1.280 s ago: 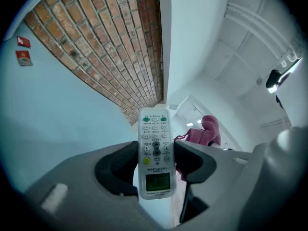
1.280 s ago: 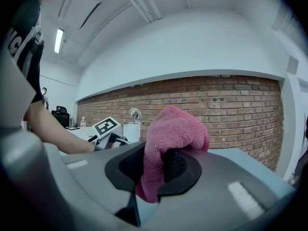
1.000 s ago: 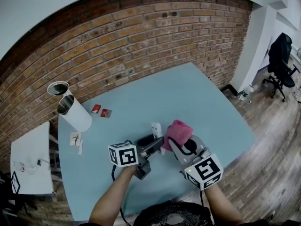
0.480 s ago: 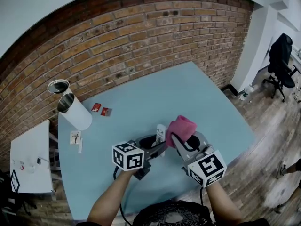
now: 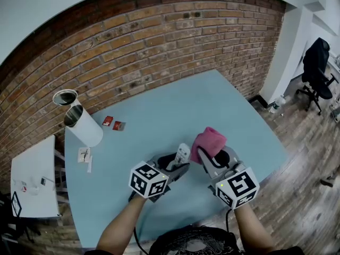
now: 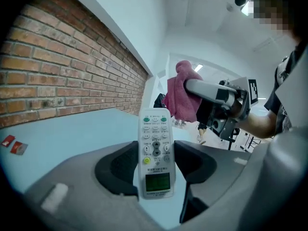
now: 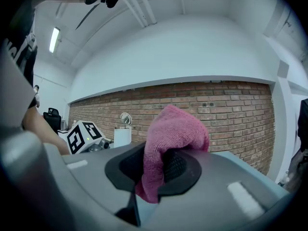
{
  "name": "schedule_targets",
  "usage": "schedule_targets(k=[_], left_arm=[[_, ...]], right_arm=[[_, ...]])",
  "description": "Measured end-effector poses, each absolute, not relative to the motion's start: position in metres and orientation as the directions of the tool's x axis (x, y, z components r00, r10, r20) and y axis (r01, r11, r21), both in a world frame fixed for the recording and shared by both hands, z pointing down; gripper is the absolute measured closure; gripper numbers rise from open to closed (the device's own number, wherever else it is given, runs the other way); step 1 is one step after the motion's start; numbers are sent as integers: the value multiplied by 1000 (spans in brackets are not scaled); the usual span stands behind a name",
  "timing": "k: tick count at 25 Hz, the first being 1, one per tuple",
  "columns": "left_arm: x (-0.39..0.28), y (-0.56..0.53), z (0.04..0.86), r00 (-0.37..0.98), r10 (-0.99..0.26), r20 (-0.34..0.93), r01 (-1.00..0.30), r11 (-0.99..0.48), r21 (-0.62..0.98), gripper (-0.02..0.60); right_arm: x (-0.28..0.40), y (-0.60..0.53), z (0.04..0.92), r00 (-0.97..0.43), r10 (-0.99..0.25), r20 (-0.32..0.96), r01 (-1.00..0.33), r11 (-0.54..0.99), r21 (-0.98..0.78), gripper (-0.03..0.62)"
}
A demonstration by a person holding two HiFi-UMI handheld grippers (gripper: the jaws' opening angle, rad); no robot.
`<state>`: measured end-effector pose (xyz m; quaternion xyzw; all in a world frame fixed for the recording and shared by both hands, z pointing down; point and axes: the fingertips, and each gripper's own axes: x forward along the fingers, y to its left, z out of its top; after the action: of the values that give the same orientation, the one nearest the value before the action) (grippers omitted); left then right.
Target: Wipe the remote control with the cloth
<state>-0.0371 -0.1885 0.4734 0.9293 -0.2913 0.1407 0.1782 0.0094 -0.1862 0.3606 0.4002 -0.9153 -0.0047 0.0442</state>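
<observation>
Far left of the remote control [image 5: 182, 154], against the brick wall, a white canister [image 5: 79, 124] and two red packets [image 5: 113, 124] sit on the blue table [image 5: 159, 110], well out of play. Moving in, the left gripper [image 5: 176, 163] has the remote. Its jaws are spread wide, pads pressing the two long edges at the display end. The button half sticks out free and seems lifted off the table, offered up for wiping, I'd say. Just right of the remote's tip comes the pink cloth [image 5: 208, 141], near it but apparently not touching. Behind it, the right gripper [image 5: 213, 154] is pinched tight on the bunched fabric. A soft wad pokes past the jaw tips, so cloth would meet the buttons first, not hard plastic.
</observation>
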Motion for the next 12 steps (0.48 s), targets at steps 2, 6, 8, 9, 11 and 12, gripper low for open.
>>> schedule_targets(k=[2,6,8,9,11,12], left_arm=[[-36,-187,474,781,-495,381,-594,-777,208,345],[-34,-183,474,765,-500,407,-588,-799,123,345],[-32,-181,475,754,-502,424,-581,-810,75,345],[-31,-180,476,749,-503,432,-577,-815,52,345],[-30,-179,476,738,-507,445,-570,-822,9,345],[-29,-179,476,733,-510,451,-566,-824,-13,345]], right_arm=[[12,-187,360,-672,-737,75,-736,676,44,531],[15,-188,357,-667,-742,68,-741,670,44,531],[17,-189,356,-665,-744,64,-743,668,45,531],[19,-190,356,-663,-746,63,-745,666,45,531],[21,-191,356,-660,-748,63,-747,663,45,531],[22,-192,356,-659,-749,63,-748,662,45,531]])
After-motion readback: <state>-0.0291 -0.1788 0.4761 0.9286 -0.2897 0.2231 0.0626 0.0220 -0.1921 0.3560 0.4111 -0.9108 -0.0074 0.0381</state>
